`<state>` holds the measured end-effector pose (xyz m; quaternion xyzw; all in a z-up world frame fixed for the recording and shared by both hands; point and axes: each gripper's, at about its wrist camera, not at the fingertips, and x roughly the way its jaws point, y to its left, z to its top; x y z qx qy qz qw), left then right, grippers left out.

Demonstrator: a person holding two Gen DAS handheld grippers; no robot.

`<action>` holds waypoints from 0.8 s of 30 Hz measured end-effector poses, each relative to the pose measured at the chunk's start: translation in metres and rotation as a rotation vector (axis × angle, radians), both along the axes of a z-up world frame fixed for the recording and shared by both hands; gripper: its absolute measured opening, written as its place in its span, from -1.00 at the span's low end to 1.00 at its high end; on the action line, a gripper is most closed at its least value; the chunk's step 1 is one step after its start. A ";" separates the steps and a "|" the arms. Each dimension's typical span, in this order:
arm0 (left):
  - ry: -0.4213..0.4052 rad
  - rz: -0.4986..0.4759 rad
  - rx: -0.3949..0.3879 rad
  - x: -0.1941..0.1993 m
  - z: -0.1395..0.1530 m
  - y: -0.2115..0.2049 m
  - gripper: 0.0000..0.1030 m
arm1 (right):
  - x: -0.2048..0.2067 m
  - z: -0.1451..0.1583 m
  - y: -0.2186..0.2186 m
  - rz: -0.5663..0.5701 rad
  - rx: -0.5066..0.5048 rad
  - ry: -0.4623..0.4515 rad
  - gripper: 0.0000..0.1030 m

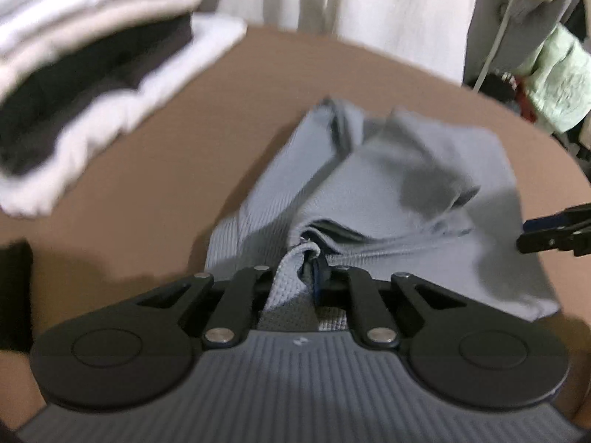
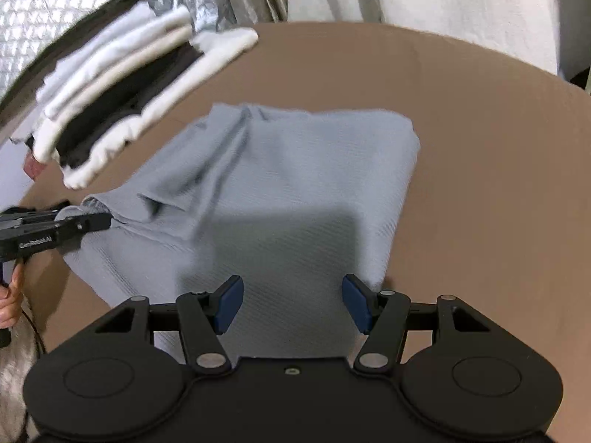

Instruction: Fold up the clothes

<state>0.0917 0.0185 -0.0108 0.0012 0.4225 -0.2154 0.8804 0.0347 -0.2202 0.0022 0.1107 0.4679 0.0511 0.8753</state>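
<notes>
1. My left gripper [image 1: 308,265] is pinched nearly closed on a bunched corner of the grey garment [image 1: 388,184], with the cloth gathered right between the pads. In the right wrist view that same gripper [image 2: 99,219] bites the garment's [image 2: 295,192] left edge.
2. My right gripper [image 2: 291,304] hangs with its jaws well apart over the near hem. Cloth lies below the blue pads [image 2: 229,304], and I hold nothing there.
3. The garment spreads ahead of both tools on the brown table [image 2: 480,147], half folded and rumpled along the left side. It looks like a light, soft waffle knit; I expect it to sag and drag rather than slide, so a corner or hem gives the surest hold.
4. I judge the near right corner is where my free tool should bite, matching the left.
5. Farther off to my left sits a stack of folded clothes [image 2: 122,92], white and black, apart from the garment.
</notes>
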 end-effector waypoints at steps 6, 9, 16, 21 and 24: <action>-0.124 0.004 0.067 -0.008 0.011 -0.009 -0.70 | 0.003 -0.008 0.019 0.076 -0.113 0.027 0.27; -0.106 0.044 0.089 -0.007 0.010 -0.004 -0.42 | -0.001 -0.007 0.024 0.126 -0.075 0.037 0.27; -0.154 0.102 0.035 -0.011 0.021 0.012 -0.25 | -0.010 -0.016 0.062 0.336 -0.064 0.108 0.30; -0.246 -0.013 -0.115 -0.021 0.039 0.007 0.03 | -0.015 -0.001 0.064 0.395 0.037 0.054 0.26; -0.191 -0.111 -0.113 -0.019 0.031 -0.017 0.19 | -0.013 0.013 0.044 0.310 0.087 -0.027 0.27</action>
